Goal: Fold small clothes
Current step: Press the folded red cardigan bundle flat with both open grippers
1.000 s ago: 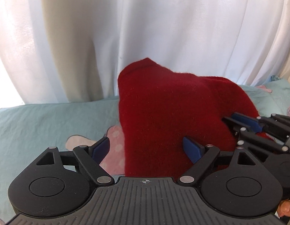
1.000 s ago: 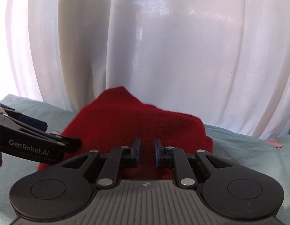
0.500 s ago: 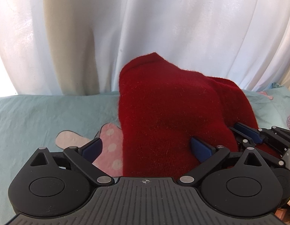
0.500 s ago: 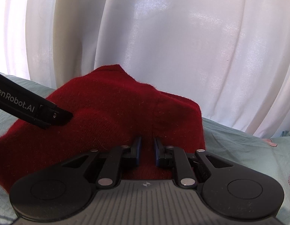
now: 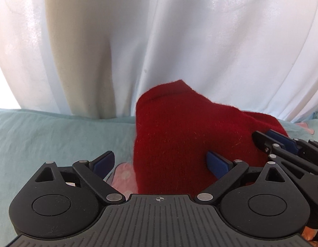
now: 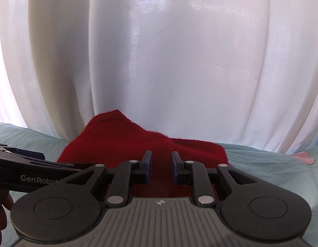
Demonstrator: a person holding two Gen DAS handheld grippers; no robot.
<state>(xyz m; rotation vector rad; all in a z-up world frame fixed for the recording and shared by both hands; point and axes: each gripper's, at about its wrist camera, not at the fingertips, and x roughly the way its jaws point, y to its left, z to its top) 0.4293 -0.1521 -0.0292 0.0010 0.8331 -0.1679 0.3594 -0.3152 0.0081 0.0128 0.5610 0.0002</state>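
A small red knit garment lies bunched on a light teal sheet, with one corner peaking up toward the curtain. My left gripper is open, its jaws wide apart, with the garment's near left edge between them. My right gripper has its jaws narrowly apart with red fabric showing in the gap; it also shows at the right edge of the left wrist view. The left gripper shows at the left of the right wrist view.
A white curtain hangs close behind the garment. The sheet has pink printed patches beside the garment and at the far right.
The garment's raised part has come down from half a second ago and sits lower against the curtain. The right jaws have opened slightly. The left gripper has stayed open.
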